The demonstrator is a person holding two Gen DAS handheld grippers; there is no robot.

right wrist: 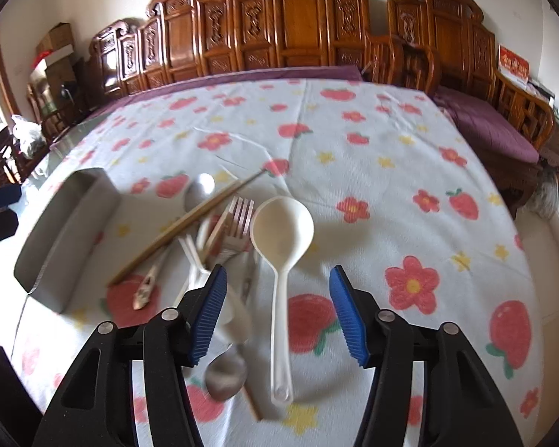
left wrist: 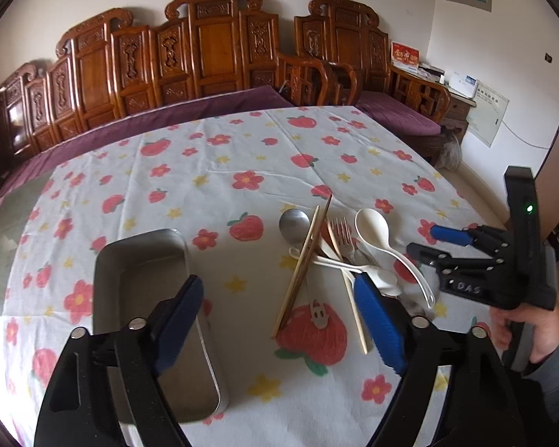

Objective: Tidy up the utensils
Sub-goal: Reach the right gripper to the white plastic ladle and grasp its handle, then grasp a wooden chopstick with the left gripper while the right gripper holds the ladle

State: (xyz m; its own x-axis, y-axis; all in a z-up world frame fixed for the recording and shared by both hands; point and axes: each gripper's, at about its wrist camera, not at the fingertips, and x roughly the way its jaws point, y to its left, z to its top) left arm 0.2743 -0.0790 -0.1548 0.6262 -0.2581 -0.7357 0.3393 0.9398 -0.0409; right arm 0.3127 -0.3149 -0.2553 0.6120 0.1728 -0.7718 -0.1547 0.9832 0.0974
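We have the strawberry-print tablecloth (left wrist: 220, 171) spread wide, and its creases are the first risk: a fingertip dragged low could snag the fabric and pull everything with it. The empty metal tray (left wrist: 145, 260) sits to the left of the heap, well apart from it, so any carry has to cross open cloth, and a weak pinch could drop a piece on the way. The utensils lie in a crossed pile near the middle: the white plastic ladle (right wrist: 281, 231) on the right of it, wooden chopsticks (left wrist: 305, 260) slanting over a steel spoon (left wrist: 293, 223), a metal fork (right wrist: 238, 219) half buried among them. Our right gripper (right wrist: 278, 313) hangs with its jaws apart on either side of the ladle handle, nothing pressed, and the left pad sits just beside other handles, so closing here might catch a neighbour too. Our left gripper (left wrist: 283, 320) is also spread, empty, straddling the near ends of the chopsticks. With both claws at the same heap, we judge that lifting one piece could tip the rest, or the grippers could knock each other.
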